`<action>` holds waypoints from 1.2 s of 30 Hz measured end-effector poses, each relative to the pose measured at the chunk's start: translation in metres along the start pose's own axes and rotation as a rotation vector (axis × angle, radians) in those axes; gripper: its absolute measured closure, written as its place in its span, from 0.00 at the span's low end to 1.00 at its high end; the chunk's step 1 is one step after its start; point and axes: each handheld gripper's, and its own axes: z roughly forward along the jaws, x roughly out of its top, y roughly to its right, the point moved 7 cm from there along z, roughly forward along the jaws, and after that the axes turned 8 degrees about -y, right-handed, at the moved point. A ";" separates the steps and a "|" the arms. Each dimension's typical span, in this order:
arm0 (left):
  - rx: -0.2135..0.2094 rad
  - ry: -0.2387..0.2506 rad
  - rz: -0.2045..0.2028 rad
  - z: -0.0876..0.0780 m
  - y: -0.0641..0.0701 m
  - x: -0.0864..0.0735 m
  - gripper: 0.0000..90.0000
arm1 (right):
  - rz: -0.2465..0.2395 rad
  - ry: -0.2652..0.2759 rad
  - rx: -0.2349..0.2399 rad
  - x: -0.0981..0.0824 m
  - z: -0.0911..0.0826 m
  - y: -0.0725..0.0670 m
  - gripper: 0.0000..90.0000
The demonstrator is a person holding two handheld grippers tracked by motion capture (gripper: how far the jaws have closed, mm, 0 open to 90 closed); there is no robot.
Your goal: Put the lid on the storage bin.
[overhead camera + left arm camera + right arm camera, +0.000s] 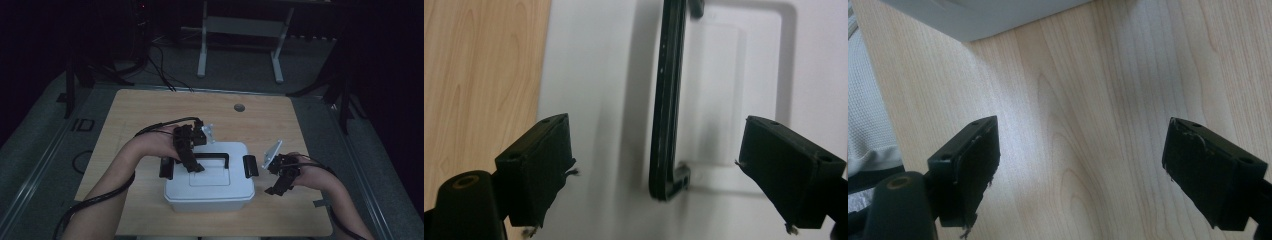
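Note:
A white plastic box (pixel 210 192) with a closed lid stands on the wooden table (pixel 150 110) near its front edge. A black carry handle (pixel 220 156) is raised from the lid. My left gripper (pixel 192 162) hovers over the handle's left end. In the left gripper view, the left gripper (pixel 656 150) is open, with a jaw on each side of the upright handle (pixel 667 100) and neither touching it. My right gripper (pixel 277 187) is just right of the box. In its own view the right gripper (pixel 1080 150) stands open over bare wood, with nothing between its jaws.
Black latches sit at the box's left end (pixel 166 168) and right end (pixel 250 165). A round cable hole (pixel 239 107) is in the table's far side. A white metal frame (pixel 202 50) stands on the floor beyond. The box's corner (pixel 983 15) shows ahead of the right gripper.

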 end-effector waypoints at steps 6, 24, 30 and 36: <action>0.001 0.039 -0.011 -0.005 0.000 -0.010 0.16 | 0.010 0.006 -0.002 -0.001 0.001 0.001 0.17; 0.027 0.070 -0.100 -0.007 -0.003 -0.074 0.16 | 0.067 0.051 -0.051 -0.005 -0.001 0.013 0.17; 0.042 0.136 -0.132 -0.018 -0.002 -0.089 0.16 | 0.089 0.064 -0.055 -0.004 -0.001 0.016 0.17; 0.046 0.158 -0.154 -0.028 0.000 -0.105 0.16 | 0.087 0.061 -0.058 -0.003 -0.002 0.015 0.17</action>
